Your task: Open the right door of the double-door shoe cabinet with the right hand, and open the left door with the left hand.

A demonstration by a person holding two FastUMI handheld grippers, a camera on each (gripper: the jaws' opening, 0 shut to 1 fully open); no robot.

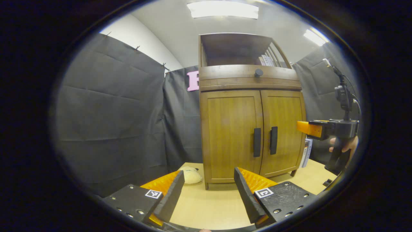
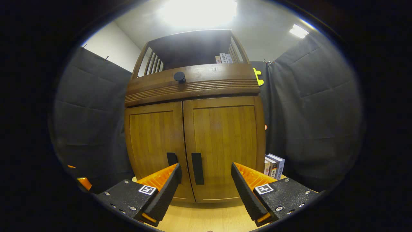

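Left gripper view shows a pale wooden worktop (image 1: 212, 206) walled by dark cloth, with the shoe cabinet (image 1: 251, 129) standing on it, both doors closed. Left gripper (image 1: 209, 193) jaws gape wide, holding nothing. Right gripper (image 2: 204, 190) jaws also spread, empty, short of the right door handle (image 2: 197, 168).

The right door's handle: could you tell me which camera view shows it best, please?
The right gripper view. The right door's handle appears large and unobstructed between the open fingers of the right gripper. The left gripper view shows the same handle in full too, but smaller and farther off, beside the left door's handle.
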